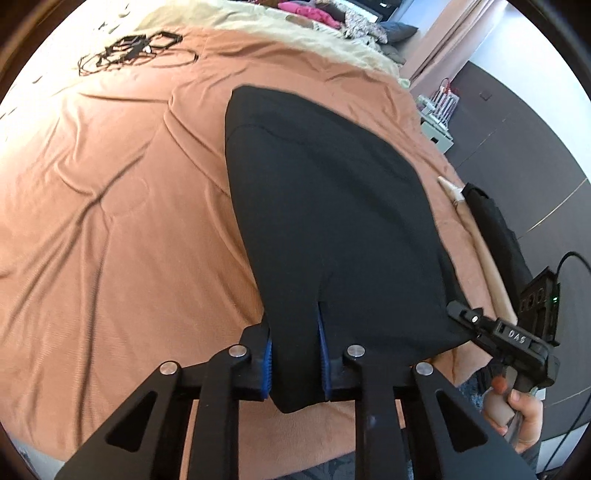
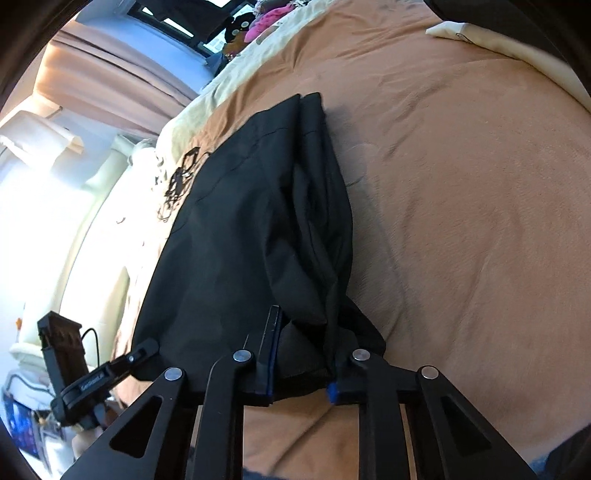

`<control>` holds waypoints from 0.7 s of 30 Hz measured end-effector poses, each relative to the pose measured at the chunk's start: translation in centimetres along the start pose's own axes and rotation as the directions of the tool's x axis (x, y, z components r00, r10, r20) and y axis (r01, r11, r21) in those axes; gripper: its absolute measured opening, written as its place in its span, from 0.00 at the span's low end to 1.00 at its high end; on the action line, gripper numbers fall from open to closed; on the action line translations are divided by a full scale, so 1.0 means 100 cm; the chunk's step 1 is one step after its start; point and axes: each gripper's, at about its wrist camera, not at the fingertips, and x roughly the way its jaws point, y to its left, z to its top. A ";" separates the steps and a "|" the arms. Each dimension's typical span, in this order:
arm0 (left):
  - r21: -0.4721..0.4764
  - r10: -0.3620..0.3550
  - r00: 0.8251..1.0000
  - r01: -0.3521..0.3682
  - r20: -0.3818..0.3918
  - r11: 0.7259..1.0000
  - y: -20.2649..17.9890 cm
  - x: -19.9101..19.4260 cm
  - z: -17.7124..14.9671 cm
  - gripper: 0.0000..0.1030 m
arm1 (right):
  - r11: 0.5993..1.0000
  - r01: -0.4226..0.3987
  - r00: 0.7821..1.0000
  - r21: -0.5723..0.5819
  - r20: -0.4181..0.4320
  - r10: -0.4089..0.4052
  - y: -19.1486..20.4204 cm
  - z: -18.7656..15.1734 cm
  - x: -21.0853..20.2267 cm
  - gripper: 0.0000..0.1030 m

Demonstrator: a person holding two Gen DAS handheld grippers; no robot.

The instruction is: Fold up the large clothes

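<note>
The left hand-held gripper [image 1: 295,354] pinches the near edge of the large black fabric garment [image 1: 325,206] between its blue-padded fingers [image 1: 267,365]. The right hand-held gripper [image 2: 301,354] likewise clamps a bunched fold at the garment's other near corner, cloth filling the space between its fingers. The garment lies stretched away from both across the rust-orange bedspread [image 1: 110,221] of the bed. A tangle of black cables [image 1: 129,50] rests farther off on the bedspread, with a cream blanket [image 1: 258,22] beyond.
</note>
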 end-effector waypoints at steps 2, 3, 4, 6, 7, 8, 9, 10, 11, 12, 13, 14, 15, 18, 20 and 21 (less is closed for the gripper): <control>0.007 -0.008 1.000 0.008 0.010 1.000 0.005 -0.013 0.000 0.20 | 1.000 -0.011 1.000 0.001 -0.011 0.011 0.007 -0.006 -0.002 0.19; 0.009 -0.009 1.000 0.009 0.013 1.000 0.008 -0.019 -0.001 0.20 | 1.000 -0.018 1.000 -0.001 -0.015 0.018 0.011 -0.010 -0.002 0.19; 0.010 -0.006 1.000 0.006 0.016 1.000 0.012 -0.025 -0.003 0.20 | 1.000 -0.029 0.999 -0.004 -0.021 0.029 0.016 -0.016 -0.003 0.19; 0.009 0.004 1.000 -0.004 0.019 1.000 0.019 -0.033 -0.008 0.20 | 0.999 -0.042 0.999 -0.015 -0.032 0.041 0.026 -0.028 0.000 0.19; 0.008 0.012 1.000 -0.012 0.019 1.000 0.024 -0.037 -0.012 0.20 | 0.999 -0.045 0.998 -0.021 -0.037 0.044 0.030 -0.033 0.002 0.19; 0.008 0.018 1.000 -0.018 0.020 1.000 0.027 -0.042 -0.015 0.19 | 0.998 -0.050 0.998 -0.028 -0.044 0.049 0.035 -0.041 0.003 0.19; 0.007 0.021 1.000 -0.021 0.022 1.000 0.030 -0.046 -0.018 0.19 | 0.998 -0.056 0.997 -0.029 -0.050 0.055 0.038 -0.047 0.004 0.19; 0.006 0.024 0.999 -0.024 0.025 1.000 0.035 -0.052 -0.023 0.19 | 0.997 -0.065 0.996 -0.030 -0.056 0.064 0.042 -0.056 0.006 0.19; 0.004 0.026 0.999 -0.026 0.028 1.000 0.039 -0.057 -0.028 0.19 | 0.997 -0.070 0.996 -0.032 -0.059 0.068 0.044 -0.060 0.007 0.19; 0.002 0.028 0.999 -0.028 0.029 1.000 0.040 -0.059 -0.031 0.19 | 0.997 -0.076 0.995 -0.034 -0.062 0.074 0.047 -0.065 0.008 0.19; -0.001 0.030 0.999 -0.030 0.030 1.000 0.043 -0.064 -0.035 0.19 | 0.996 -0.083 0.995 -0.034 -0.065 0.081 0.049 -0.069 0.008 0.19; -0.004 0.032 0.999 -0.032 0.032 0.999 0.045 -0.067 -0.039 0.19 | 0.995 -0.091 0.994 -0.036 -0.069 0.088 0.052 -0.074 0.008 0.19; -0.009 0.035 0.999 -0.035 0.035 0.999 0.050 -0.074 -0.045 0.19 | 0.994 -0.097 0.993 -0.040 -0.073 0.094 0.055 -0.077 0.009 0.19; -0.029 0.039 0.998 -0.038 0.046 0.999 0.058 -0.085 -0.056 0.19 | 0.992 -0.112 0.990 -0.061 -0.089 0.106 0.066 -0.088 0.011 0.18; -0.038 0.042 0.998 -0.040 0.053 0.998 0.062 -0.090 -0.061 0.19 | 0.990 -0.118 0.989 -0.076 -0.098 0.111 0.074 -0.092 0.013 0.18; -0.043 0.043 0.998 -0.040 0.056 0.998 0.065 -0.093 -0.065 0.19 | 0.989 -0.122 0.988 -0.086 -0.104 0.113 0.078 -0.095 0.015 0.18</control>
